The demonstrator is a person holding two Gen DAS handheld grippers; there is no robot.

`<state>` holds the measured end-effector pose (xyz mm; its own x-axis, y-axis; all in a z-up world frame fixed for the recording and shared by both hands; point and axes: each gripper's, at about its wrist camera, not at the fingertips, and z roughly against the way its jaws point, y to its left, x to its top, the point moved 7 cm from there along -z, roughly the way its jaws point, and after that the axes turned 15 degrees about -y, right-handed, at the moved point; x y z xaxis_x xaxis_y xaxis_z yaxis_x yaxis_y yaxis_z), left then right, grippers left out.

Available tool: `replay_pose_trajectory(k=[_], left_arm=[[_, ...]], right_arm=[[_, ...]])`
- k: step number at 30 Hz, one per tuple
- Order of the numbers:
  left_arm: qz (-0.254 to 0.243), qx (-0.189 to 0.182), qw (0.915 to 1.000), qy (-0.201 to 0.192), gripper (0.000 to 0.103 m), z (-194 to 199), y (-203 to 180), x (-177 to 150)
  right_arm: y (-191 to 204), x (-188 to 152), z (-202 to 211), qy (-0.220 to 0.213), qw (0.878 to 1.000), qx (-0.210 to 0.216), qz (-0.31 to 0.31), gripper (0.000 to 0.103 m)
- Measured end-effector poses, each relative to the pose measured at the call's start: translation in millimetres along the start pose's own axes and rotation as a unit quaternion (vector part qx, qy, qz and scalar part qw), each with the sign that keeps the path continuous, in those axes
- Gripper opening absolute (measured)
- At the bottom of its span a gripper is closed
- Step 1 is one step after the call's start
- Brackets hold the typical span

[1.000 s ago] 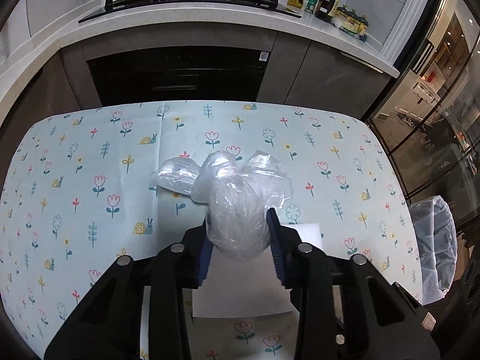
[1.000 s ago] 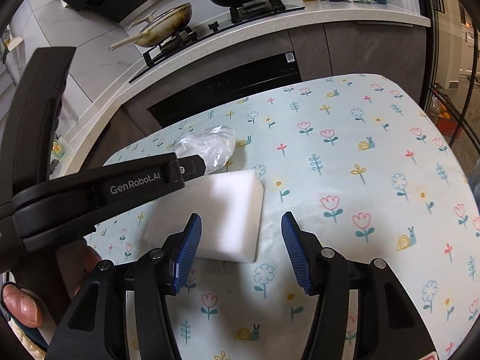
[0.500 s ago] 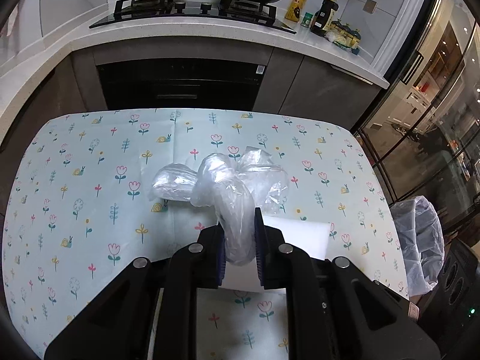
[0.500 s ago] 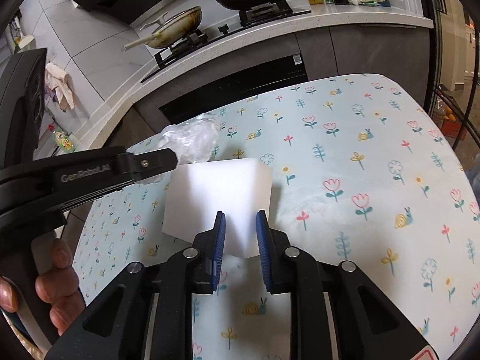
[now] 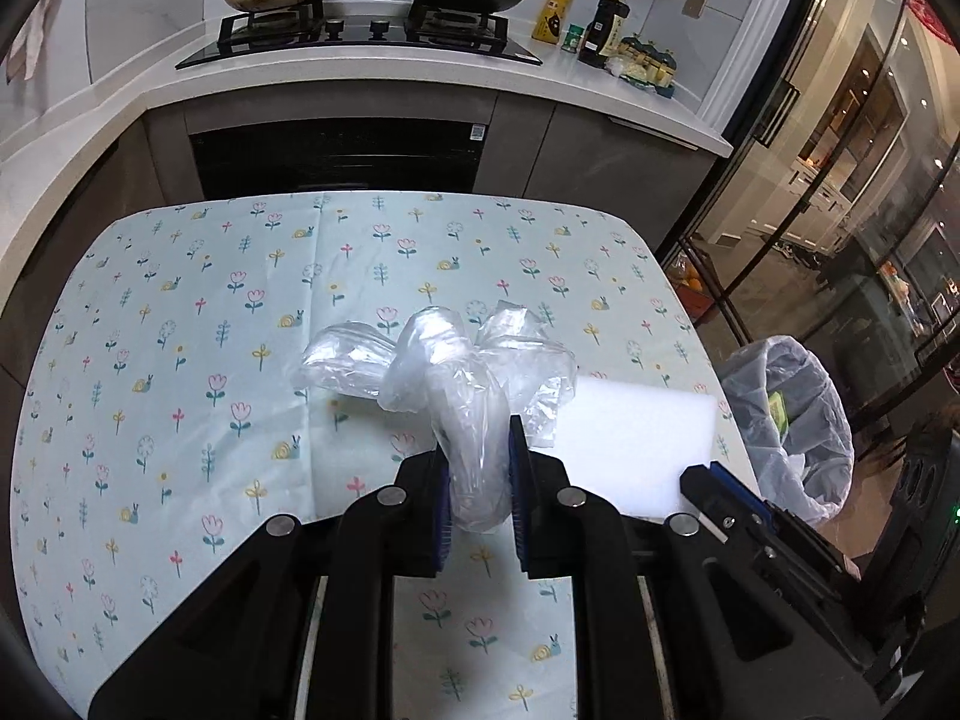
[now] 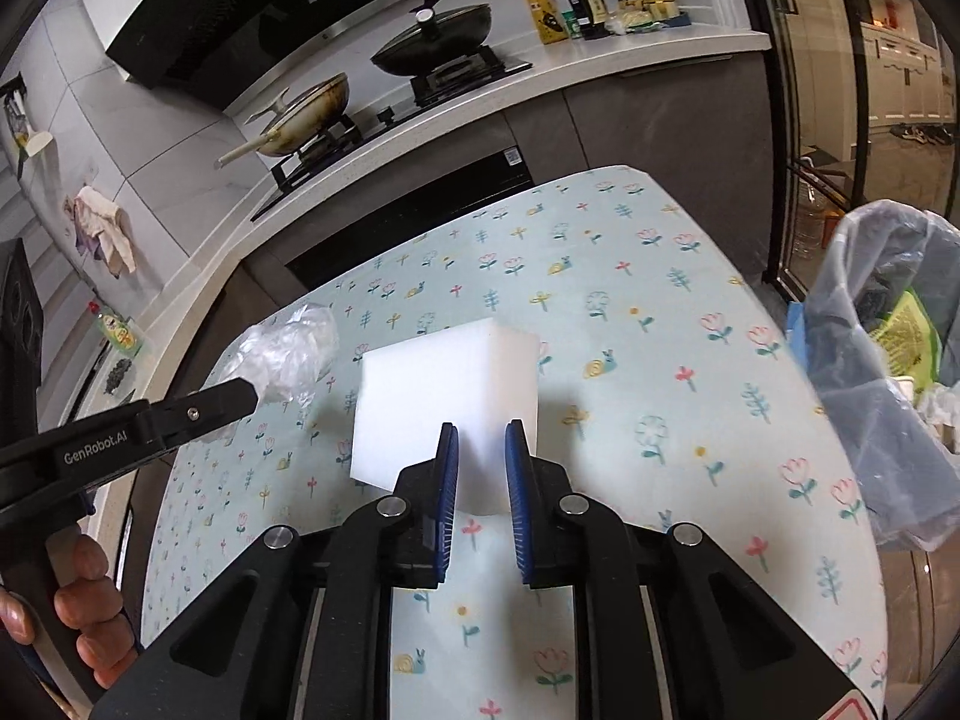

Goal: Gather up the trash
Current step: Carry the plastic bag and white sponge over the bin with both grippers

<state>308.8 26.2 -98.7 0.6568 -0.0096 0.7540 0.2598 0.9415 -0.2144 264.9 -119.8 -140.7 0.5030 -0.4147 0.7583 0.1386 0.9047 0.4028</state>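
Note:
A crumpled clear plastic bag (image 5: 432,360) is lifted off the floral tablecloth (image 5: 180,300), and my left gripper (image 5: 478,438) is shut on its lower end. The same bag (image 6: 282,354) shows at the tip of the left gripper (image 6: 240,396) in the right wrist view. A white foam block (image 6: 444,384) hangs above the table with my right gripper (image 6: 482,438) pinching its near edge, jaws still closing on it. In the left wrist view the block (image 5: 630,444) and the right gripper (image 5: 714,480) sit to the right of the bag.
A bin lined with a clear bag (image 5: 792,420) stands on the floor past the table's right edge, holding several pieces of trash (image 6: 900,330). A counter with a stove and pans (image 5: 360,30) runs behind the table. A hand (image 6: 78,600) grips the left tool.
Both grippers closed, the left on the plastic bag, the right on the foam block. Both then lifted their loads off the table and moved toward the bin side.

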Motion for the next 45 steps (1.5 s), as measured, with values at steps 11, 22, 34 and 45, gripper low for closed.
replay_pose_trajectory(k=[11, 22, 34, 45], left_arm=[[-0.047, -0.031, 0.9984, 0.008, 0.015, 22, -78, -30], [-0.091, -0.063, 0.9938, 0.01, 0.015, 27, -156, -46], [-0.135, -0.107, 0.9848, 0.019, 0.015, 14, -237, -57], [-0.163, -0.152, 0.974, 0.037, 0.016, -21, -314, -64]], right_arm=[[-66, 24, 71, -0.058, 0.997, -0.036, -0.037, 0.015], [-133, 47, 129, -0.109, 0.99, -0.067, -0.067, 0.015], [-209, 68, 174, -0.148, 0.978, -0.113, -0.094, 0.015], [-269, 83, 185, -0.161, 0.969, -0.153, -0.107, 0.015]])
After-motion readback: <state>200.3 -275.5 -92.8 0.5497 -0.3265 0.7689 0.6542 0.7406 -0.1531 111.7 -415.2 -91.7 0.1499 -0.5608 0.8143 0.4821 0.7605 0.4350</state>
